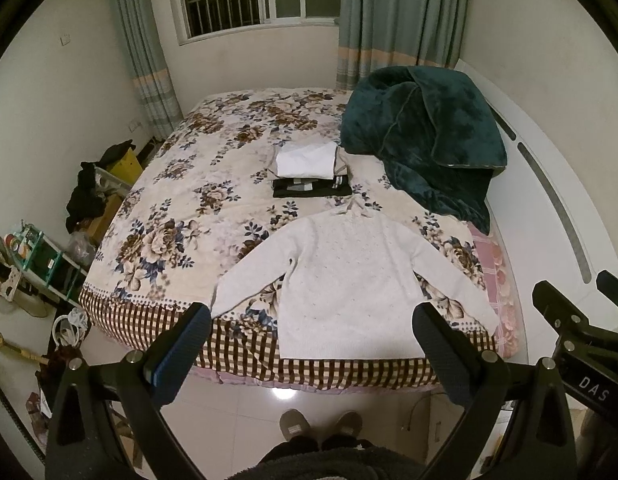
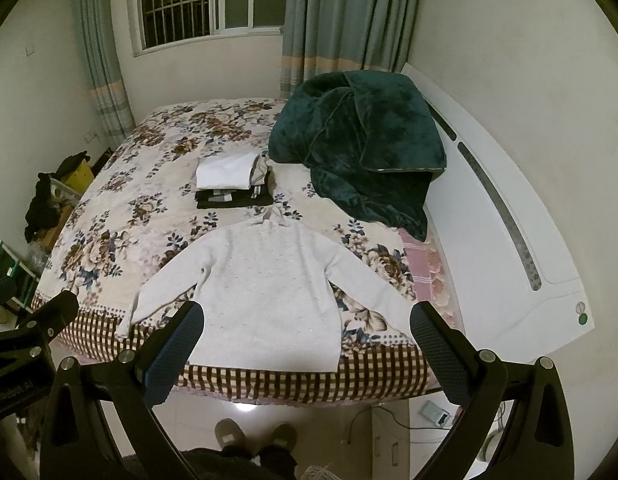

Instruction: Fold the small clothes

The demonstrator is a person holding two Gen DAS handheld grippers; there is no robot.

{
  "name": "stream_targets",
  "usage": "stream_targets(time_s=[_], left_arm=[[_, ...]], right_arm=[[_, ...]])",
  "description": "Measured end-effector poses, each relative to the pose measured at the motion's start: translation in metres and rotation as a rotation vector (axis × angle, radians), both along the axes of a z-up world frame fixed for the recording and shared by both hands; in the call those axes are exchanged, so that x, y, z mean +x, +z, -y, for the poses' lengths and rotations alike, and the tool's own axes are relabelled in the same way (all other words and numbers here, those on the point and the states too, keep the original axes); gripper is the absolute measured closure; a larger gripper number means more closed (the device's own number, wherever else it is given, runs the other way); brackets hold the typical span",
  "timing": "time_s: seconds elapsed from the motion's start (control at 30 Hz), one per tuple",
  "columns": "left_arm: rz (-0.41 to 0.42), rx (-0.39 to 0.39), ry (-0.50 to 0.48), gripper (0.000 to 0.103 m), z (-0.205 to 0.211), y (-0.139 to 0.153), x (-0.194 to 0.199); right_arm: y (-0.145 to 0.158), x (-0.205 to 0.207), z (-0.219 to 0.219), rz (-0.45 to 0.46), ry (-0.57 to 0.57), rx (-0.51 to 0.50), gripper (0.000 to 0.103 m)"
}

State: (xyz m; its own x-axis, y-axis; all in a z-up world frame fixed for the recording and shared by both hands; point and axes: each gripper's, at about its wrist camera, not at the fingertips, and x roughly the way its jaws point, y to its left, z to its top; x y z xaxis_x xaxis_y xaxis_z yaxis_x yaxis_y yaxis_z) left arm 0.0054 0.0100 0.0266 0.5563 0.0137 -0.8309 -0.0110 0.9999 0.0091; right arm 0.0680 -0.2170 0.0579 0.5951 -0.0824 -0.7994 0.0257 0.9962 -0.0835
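Both of your hand-held grippers, the left hand-held gripper point(image 1: 311, 346) and the right hand-held gripper point(image 2: 307, 344), hang spread wide and empty above the foot of the bed point(image 1: 213, 176), so the fold on the white sweater point(image 1: 349, 280) looks not yet begun. It lies flat, sleeves splayed, hem at the checked border, just nearer you than the stack of folded clothes point(image 1: 309, 172), with the plush green blanket point(image 1: 421, 136) heaped beyond its right sleeve. Your next move is probably pinching a cuff and bringing that sleeve across the soft, fine-knit body.
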Motion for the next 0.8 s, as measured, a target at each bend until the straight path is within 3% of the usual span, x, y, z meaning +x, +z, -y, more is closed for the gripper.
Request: stream_targets(time_s=[0.8], left_arm=[[0.021, -0.007, 0.015, 0.000, -0.0067, -0.0045, -0.0106]], right_arm=[[-0.0019, 0.0043, -0.0046, 0.012, 0.024, -0.002, 0.000]])
